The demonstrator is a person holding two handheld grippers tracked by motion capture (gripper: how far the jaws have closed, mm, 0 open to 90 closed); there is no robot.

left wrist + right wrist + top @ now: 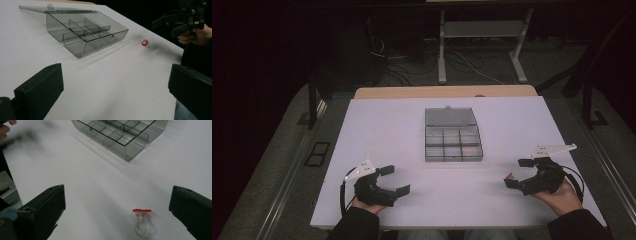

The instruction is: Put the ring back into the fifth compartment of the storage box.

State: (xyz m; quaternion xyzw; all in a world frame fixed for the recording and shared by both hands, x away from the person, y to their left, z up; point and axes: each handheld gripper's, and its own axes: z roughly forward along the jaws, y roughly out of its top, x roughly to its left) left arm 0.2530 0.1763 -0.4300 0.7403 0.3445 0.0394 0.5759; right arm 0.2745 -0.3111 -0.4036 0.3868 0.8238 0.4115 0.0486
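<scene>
A white worktop (382, 130) is seen from the high view, with a smoky transparent box (453, 141) standing near its middle. The box is divided into small compartments, and its lid (450, 116) is folded flat back on the far side. The left gripper (394, 181) is held low over the near left part of the worktop; its jaws are spread wide and nothing is grasped between them. The right gripper (518, 173) is held over the near right part of the worktop, likewise with jaws released and wide apart. A small ring (141, 220), clear in the band with a red top, lies on the worktop between the right gripper's jaws, closer to the right-hand jaw in the right gripper view; it is not touched by either jaw. In the left gripper view the ring (144, 42) is seen resting on the worktop beyond the box's near corner, well apart from the box and close below the right gripper (172, 24). The compartments of the box appear unfilled in both gripper views.
</scene>
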